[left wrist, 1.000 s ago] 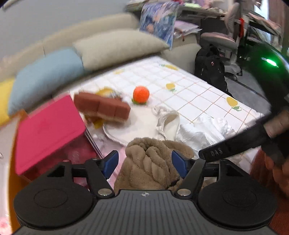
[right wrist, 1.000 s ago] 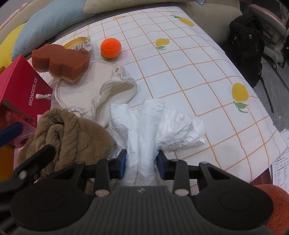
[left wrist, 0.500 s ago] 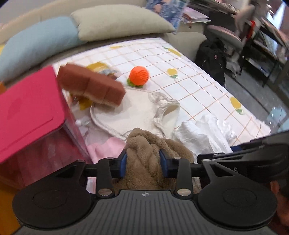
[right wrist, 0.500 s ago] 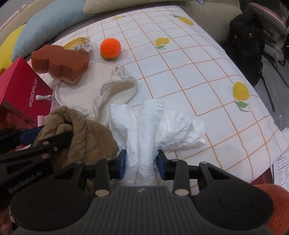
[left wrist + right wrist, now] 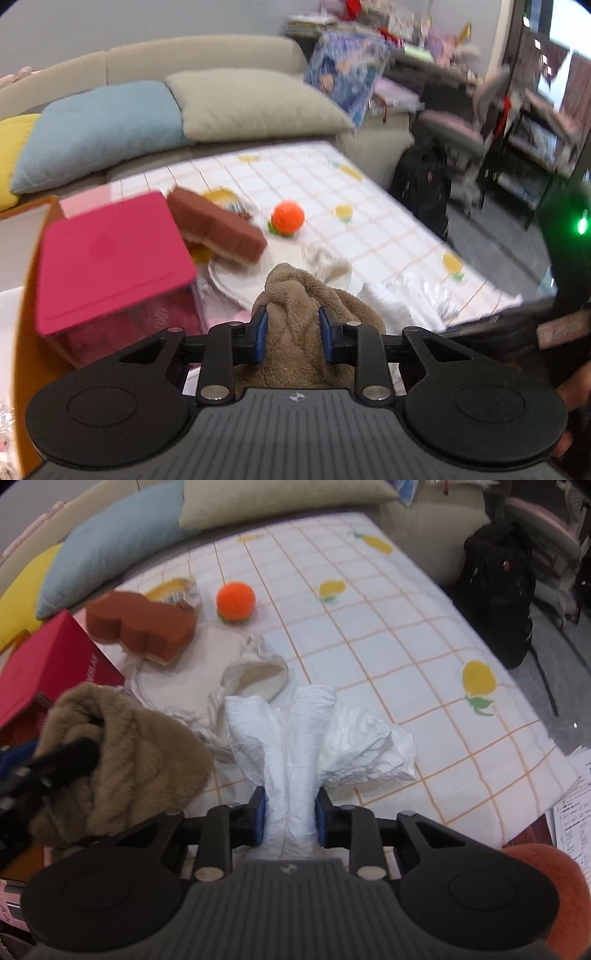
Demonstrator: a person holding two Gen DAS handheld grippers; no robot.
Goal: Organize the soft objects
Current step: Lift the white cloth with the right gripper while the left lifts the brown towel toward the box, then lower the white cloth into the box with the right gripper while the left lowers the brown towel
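Clamped the left gripper (image 5: 291, 334) on a bunched fold of the brown fleece towel (image 5: 295, 295), blue pads pressed into the pile on both sides. Held that towel at the near left of the checked sheet (image 5: 369, 635), just beside the pink box (image 5: 110, 258) — seen from the right wrist as a brown heap (image 5: 122, 760) with the left gripper's black finger across it. Pinched the right gripper (image 5: 290, 818) on the white crinkled cloth (image 5: 317, 734), whose loose part fanned out over the sheet ahead of the jaws. Left farther back: a cream cloth (image 5: 255, 675) lying flat with one edge curled up, a brown sponge block (image 5: 142, 626) resting on its far left corner, and an orange knitted ball (image 5: 235, 600) well apart from both grippers. Beyond these, a blue pillow (image 5: 99, 129) and a beige pillow (image 5: 255, 103) against the sofa back — left view blurred.
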